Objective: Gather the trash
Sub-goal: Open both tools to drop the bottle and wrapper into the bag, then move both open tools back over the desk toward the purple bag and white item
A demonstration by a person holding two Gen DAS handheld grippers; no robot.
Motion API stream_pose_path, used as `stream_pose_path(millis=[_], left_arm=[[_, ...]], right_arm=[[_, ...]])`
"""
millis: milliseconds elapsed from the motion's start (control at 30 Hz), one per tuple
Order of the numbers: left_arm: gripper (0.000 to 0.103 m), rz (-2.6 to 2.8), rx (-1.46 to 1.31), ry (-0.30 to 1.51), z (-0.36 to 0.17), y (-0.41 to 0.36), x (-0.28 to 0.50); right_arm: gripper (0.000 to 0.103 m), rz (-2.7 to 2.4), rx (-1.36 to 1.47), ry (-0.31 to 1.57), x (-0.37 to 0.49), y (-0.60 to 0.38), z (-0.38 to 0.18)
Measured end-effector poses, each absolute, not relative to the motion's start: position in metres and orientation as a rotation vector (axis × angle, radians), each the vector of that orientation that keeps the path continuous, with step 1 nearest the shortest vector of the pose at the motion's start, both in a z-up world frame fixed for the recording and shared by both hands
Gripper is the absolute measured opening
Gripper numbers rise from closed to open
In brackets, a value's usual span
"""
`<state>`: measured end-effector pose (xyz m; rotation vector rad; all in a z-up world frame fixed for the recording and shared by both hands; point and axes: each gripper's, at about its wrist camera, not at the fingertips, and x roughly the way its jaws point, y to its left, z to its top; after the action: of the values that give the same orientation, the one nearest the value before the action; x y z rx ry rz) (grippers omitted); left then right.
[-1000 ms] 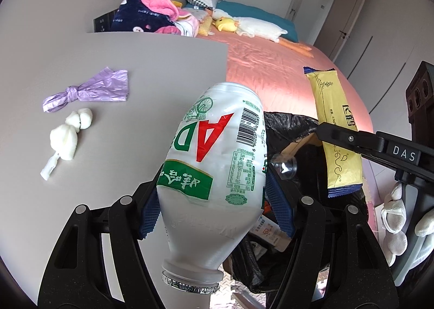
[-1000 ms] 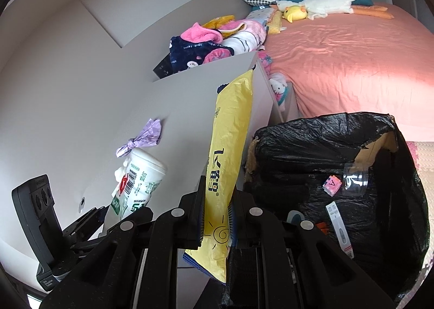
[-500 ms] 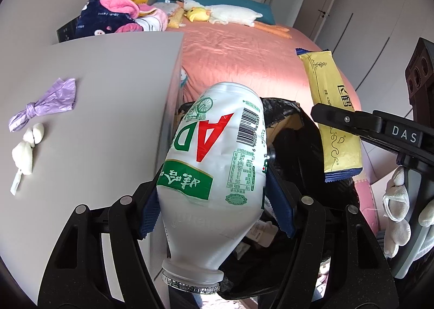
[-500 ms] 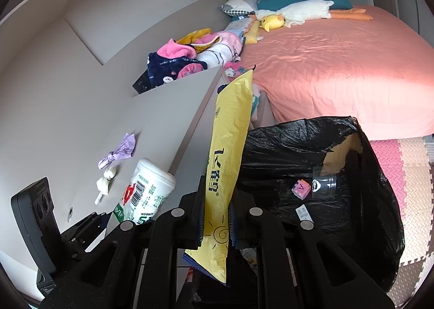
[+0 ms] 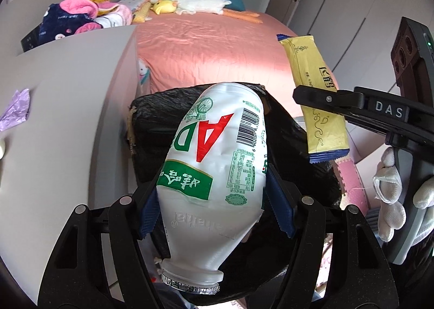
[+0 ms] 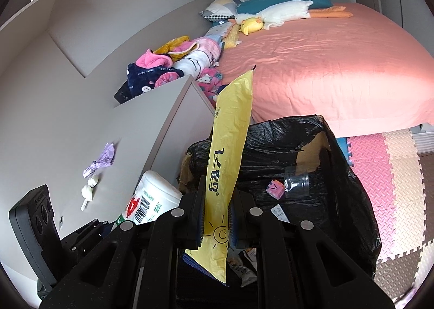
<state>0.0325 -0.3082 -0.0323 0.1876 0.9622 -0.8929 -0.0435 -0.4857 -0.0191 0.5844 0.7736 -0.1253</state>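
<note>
Left tongs [image 5: 214, 205] pinch bottle [image 5: 217, 173], right tongs [image 6: 215, 223] pinch wrapper [image 6: 225, 173], both over bin [image 6: 352, 200]. Next: release both.

Bottle [image 5: 217, 173]: smooth white plastic, foil-rimmed neck. Wrapper [image 6: 230, 151]: glossy yellow film. Bin liner [image 6: 339, 173]: shiny crinkled black plastic. Table [image 5: 67, 119]: matt grey. Bedsheet [image 6: 325, 64]: satiny pink cloth.

1. A pale grey tabletop [image 6: 130, 129] carries a knotted purple plastic scrap [image 6: 101, 159] and, just beside it, white crumpled tissue bits [image 6: 89, 189]
2. The bed [image 6: 325, 64] has a pink sheet, with a white goose plush [image 6: 282, 11], a yellow duck plush [image 6: 251, 25], pillows [image 6: 284, 0] and heaped clothes [image 6: 173, 64] along its head end
3. Foam floor mats [image 6: 393, 173], pink and cream, carry the black-lined bin [image 6: 350, 192]
</note>
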Motion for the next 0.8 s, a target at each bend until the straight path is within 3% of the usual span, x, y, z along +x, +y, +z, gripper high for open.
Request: stream_pose_path(millis=[33,67,133,800], left_arm=[[0.071,-0.916,0.189,0.961,-0.033,-0.311,0.030],[0.091,-0.917,0.194,0.957,-0.034,-0.313,0.028],[0.097,-0.893,0.209,0.933,-0.035,-0.314,0.025],[0.097,-0.845,0.191,0.887,-0.029,-0.292,0.025]], right_arm=[[0.020,-0.139,0.591,0.770,-0.046,-0.489,-0.019],[0.027,-0.145,0.598,0.764,-0.048,-0.492,-0.020],[0.075,-0.187,0.602,0.745,-0.054,-0.498,-0.019],[0.077,-0.238,0.565,0.697,-0.058,-0.492,-0.015]])
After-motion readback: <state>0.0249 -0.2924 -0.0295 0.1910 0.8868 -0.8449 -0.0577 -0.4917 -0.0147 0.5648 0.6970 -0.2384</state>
